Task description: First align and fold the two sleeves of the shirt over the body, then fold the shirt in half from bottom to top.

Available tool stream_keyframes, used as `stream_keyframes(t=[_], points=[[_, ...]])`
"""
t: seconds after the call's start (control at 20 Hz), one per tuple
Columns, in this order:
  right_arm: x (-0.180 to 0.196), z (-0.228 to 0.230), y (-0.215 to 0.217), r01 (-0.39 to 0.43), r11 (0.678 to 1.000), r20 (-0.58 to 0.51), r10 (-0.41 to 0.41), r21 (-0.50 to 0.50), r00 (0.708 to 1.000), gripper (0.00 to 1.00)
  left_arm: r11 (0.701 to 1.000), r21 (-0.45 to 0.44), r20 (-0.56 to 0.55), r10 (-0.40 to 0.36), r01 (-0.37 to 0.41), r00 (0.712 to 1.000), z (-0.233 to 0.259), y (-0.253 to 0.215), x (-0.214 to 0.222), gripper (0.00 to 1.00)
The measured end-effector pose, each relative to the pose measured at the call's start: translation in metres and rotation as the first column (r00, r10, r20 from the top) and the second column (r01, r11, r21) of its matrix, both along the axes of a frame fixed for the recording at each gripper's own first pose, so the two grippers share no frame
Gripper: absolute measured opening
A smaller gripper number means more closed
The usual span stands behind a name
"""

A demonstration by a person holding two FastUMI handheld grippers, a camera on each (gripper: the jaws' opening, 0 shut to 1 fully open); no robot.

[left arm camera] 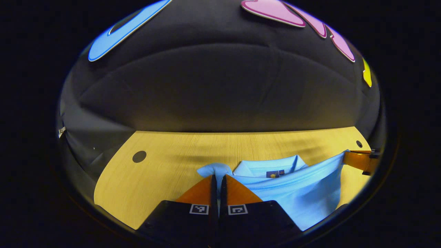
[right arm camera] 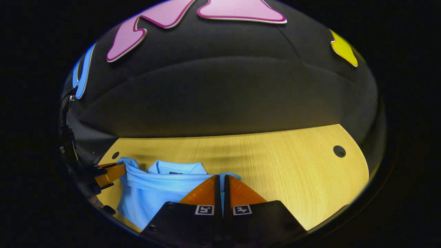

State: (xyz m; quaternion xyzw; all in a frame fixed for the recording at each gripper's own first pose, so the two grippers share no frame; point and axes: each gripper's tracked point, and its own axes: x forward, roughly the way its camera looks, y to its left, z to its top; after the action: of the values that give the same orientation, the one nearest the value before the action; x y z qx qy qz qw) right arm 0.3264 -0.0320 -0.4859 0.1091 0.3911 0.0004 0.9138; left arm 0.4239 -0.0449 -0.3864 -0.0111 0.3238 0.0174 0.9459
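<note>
Shirt (left arm camera: pixel 303 193), light blue, lies on the wooden surface (left arm camera: pixel 165 158) in the left gripper view, collar toward the booth wall. Left gripper (left arm camera: pixel 218 179) is at the shirt's near left corner; its jaws stand pressed together with a fold of blue cloth pinched between them, the cloth bunching up just beyond the tips. A raised edge of fabric runs taut from there across the shirt to the right gripper (left arm camera: pixel 348 156), seen at the shirt's far side, where it grips the other corner. A dark round hole (left arm camera: pixel 139 156) sits in the surface, well left of the shirt.

Right gripper view: right gripper (right arm camera: pixel 220 181) is at the shirt's (right arm camera: pixel 151 193) right corner, jaws closed to a narrow slit with blue cloth caught between them. Left gripper (right arm camera: pixel 119 168) holds the shirt's opposite corner. Collar lies behind the lifted edge. Another hole (right arm camera: pixel 339 151) sits well right of the shirt on the surface (right arm camera: pixel 293 165).
</note>
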Motion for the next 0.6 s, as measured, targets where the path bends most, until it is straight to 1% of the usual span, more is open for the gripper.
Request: stream_keyframes(t=[0.2, 0.6], points=[[0.001, -0.029, 0.005, -0.024, 1.0, -0.04, 0.023, -0.003, 0.999, 0.05, 1.0, 0.012, -0.031, 0.008, -0.007, 1.0, -0.022, 0.002, 0.003, 0.06], [-0.008, -0.065, 0.009, -0.013, 1.0, -0.113, 0.014, 0.009, 0.993, 0.05, 1.0, 0.014, -0.049, 0.001, 0.0, 0.999, -0.037, 0.002, 0.006, 0.06]])
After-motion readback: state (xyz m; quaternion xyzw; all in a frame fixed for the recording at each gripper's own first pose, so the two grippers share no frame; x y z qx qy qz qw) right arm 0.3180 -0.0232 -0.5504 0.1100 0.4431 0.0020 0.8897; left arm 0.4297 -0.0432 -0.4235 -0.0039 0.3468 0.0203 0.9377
